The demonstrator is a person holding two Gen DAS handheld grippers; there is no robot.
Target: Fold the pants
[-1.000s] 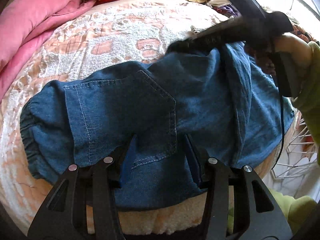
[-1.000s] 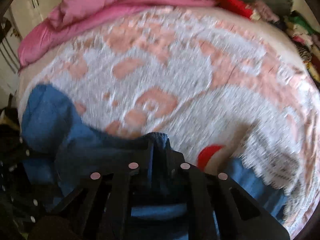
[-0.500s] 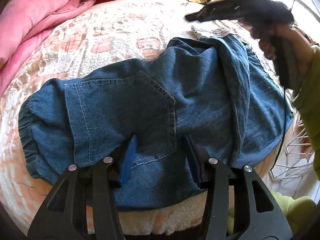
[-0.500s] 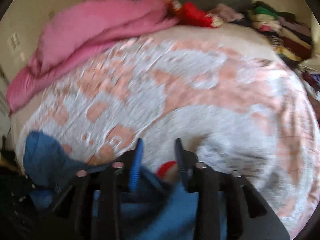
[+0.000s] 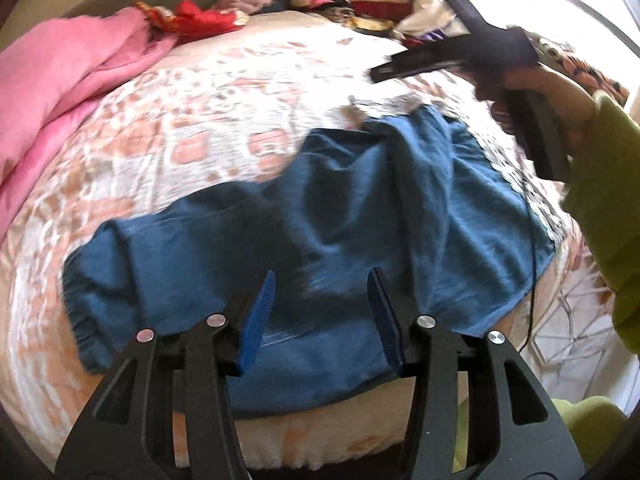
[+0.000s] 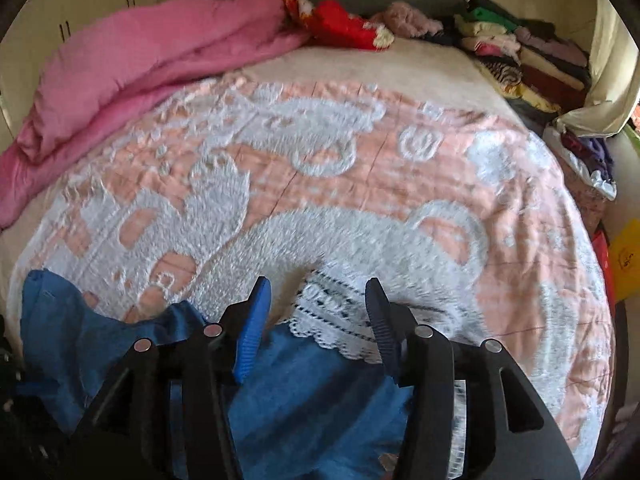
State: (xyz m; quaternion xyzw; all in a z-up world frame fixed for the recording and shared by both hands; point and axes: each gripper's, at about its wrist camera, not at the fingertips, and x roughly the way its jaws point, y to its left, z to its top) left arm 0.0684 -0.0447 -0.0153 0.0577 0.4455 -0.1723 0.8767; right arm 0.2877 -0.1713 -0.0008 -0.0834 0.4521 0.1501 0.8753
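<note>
Tools (image 5: 320, 312) now clear of pants (image 5: 360, 216).

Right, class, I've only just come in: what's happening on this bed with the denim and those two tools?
A person is folding blue denim pants on a pink-and-white bedspread. Neither tool is gripping fabric. The left hand-held gripper hovers open over the near edge of the pants. The right hand-held gripper, also open, sits above the far edge, by a white lace trim. The pants lie bunched and creased, so the fold isn't finished.

No legible text or labels
</note>
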